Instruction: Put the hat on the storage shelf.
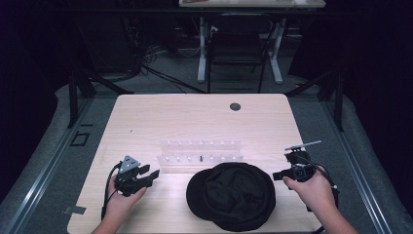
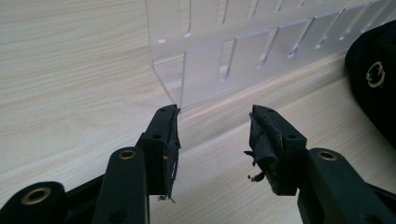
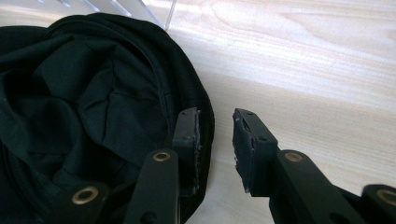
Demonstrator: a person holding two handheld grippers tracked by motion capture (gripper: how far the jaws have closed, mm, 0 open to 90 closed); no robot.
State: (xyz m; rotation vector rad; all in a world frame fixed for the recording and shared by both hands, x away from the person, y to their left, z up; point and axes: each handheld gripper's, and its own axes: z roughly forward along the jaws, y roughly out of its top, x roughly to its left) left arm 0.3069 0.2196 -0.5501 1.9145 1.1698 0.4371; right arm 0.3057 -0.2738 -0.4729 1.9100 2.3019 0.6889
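A black cap (image 1: 231, 195) lies crown-down near the table's front edge, its dark inside (image 3: 79, 93) facing up. Just behind it stands a clear acrylic rack (image 1: 199, 152) with rows of slots (image 2: 224, 56). My left gripper (image 1: 146, 173) rests low at the front left, open, its jaws pointing at the rack's near corner with nothing between them (image 2: 215, 135). My right gripper (image 1: 278, 174) sits at the cap's right rim, open, one jaw over the rim and the other over bare wood (image 3: 217, 135). A brass eyelet (image 2: 375, 74) shows on the cap's side.
The light wooden table (image 1: 146, 117) has a round black grommet (image 1: 235, 106) at the back centre. Behind the table stand a dark chair (image 1: 237, 48) and a white desk frame (image 1: 202, 53). Grey floor rails (image 1: 44, 161) run along both sides.
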